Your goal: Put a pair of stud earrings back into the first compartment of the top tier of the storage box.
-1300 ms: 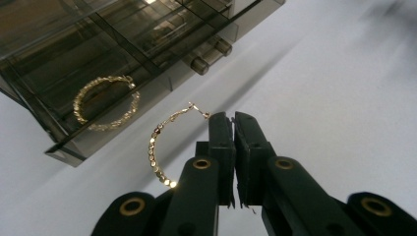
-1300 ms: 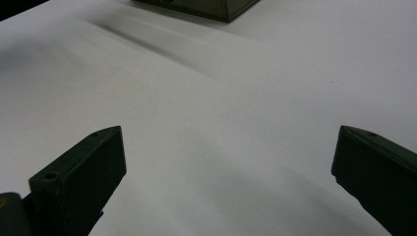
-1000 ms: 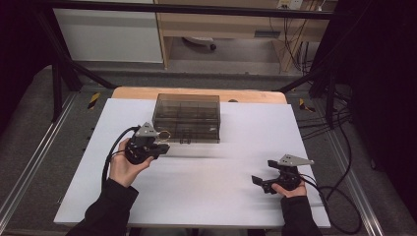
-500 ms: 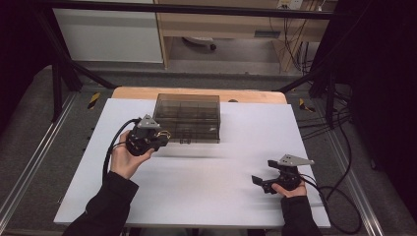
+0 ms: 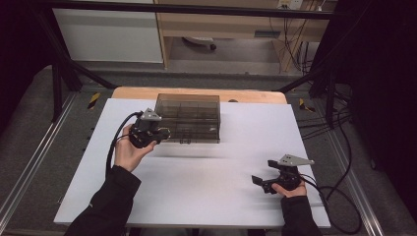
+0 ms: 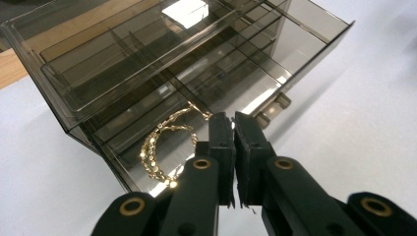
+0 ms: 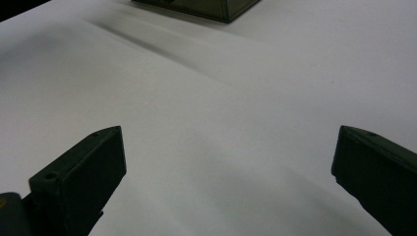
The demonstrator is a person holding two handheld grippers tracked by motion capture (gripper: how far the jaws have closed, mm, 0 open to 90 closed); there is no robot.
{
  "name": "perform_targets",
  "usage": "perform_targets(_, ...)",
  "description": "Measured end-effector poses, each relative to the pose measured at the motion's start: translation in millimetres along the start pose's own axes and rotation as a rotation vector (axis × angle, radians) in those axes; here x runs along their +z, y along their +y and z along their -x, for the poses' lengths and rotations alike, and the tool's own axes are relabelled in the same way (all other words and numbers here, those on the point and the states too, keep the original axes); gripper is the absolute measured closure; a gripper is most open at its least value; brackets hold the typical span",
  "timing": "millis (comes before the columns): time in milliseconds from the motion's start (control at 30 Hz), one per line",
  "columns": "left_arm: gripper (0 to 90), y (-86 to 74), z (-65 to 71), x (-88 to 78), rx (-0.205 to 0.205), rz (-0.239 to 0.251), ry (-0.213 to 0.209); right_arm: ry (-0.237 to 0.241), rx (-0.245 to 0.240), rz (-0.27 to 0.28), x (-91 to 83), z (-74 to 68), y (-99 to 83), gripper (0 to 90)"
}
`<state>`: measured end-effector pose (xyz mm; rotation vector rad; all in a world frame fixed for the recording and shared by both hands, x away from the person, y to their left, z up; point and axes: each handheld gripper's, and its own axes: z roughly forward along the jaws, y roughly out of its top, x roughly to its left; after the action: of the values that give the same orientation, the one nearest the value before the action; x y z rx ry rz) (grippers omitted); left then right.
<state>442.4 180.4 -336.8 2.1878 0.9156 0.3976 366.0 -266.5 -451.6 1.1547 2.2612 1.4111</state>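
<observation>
Your left gripper [image 6: 232, 123] has its jaws pinched together on a gold chain [image 6: 164, 147], which hangs against the front left corner of the smoky clear box [image 5: 188, 118] at the table's [image 5: 206, 196] far side. Your right gripper [image 5: 263, 182] rests low near the table's front right, well apart from box, jaws spread wide, holding nothing.

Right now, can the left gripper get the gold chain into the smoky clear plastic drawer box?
Probably yes. The left gripper, shut on the gold chain, sits right at the smoky clear plastic drawer box; the chain hangs against its open drawer, with nothing between.
</observation>
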Motion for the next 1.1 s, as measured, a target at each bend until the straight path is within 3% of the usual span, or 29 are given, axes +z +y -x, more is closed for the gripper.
perform_targets(267, 86.5, 0.1, -8.0, 9.8, -0.029, 0.004, 0.013, 0.000, -0.002, 0.001, 0.3, 0.1, -0.1, 0.6)
perform_targets(567, 86.5, -0.9, -14.1, 18.2, -0.035, 0.000, 0.041, 0.001, 0.000, 0.000, 0.0, 0.0, 0.0, 0.6)
perform_targets(1100, 86.4, -7.6, -16.6, 26.6, -0.049, -0.005, 0.033, 0.001, 0.000, 0.001, 0.1, -0.2, -0.1, 0.6)
